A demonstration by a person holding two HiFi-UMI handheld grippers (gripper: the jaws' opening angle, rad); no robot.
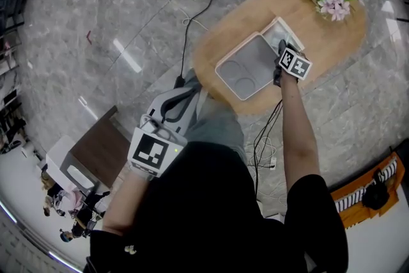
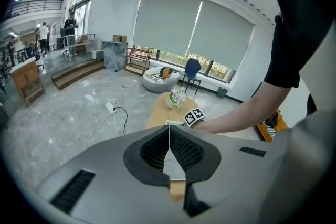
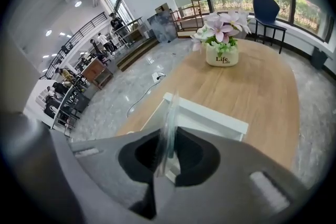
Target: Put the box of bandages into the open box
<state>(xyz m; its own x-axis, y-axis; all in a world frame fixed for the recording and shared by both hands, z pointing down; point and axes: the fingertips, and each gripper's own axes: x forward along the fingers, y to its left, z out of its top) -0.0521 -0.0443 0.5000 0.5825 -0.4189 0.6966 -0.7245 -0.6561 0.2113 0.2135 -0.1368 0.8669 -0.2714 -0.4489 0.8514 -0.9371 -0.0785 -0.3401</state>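
The right gripper (image 3: pixel 167 136) has its fingers (image 3: pixel 197 155) pinched on a thin clear sheet (image 3: pixel 170 107), edge-up beside the open box (image 3: pixel 210 115) on the wooden surface (image 3: pixel 252 81). The left gripper (image 2: pixel 169 131), well apart on the near left, is closed and empty.

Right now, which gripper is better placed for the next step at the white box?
Right. The right gripper pinches a thin clear edge in its jaws at the white box on the table; the left gripper is back by the person's body, jaws together, empty.
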